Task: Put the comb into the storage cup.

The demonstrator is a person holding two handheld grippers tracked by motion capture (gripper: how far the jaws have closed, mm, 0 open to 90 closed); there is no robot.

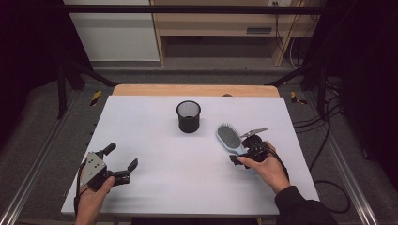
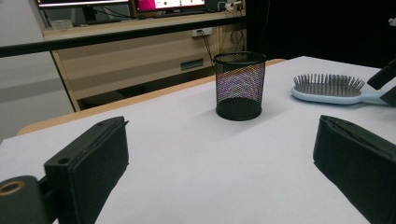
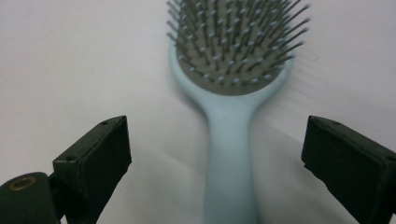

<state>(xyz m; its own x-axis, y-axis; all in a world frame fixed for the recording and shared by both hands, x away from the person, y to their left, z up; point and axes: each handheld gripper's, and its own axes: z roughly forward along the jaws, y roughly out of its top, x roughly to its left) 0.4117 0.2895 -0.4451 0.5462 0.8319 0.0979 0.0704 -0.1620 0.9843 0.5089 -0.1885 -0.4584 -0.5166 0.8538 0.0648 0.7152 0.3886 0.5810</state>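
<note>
A light blue hairbrush [image 1: 228,137] lies bristles up on the white table [image 1: 187,183], right of centre. My right gripper [image 1: 240,150] is at its handle end. In the right gripper view the jaws of the right gripper [image 3: 215,154] stand open, with the brush handle [image 3: 231,154] between them and a gap on each side. A black mesh cup [image 1: 188,116] stands upright at the middle back. My left gripper [image 1: 123,154] rests open near the front left with nothing in it. From the left gripper [image 2: 219,158], the cup [image 2: 239,86] and the brush [image 2: 327,88] lie ahead.
A wooden strip [image 1: 195,90] edges the table's far side. Behind it stand a wooden shelf unit [image 1: 220,23] and a black frame bar [image 1: 187,9]. Cables [image 1: 328,136] run over the floor at the right.
</note>
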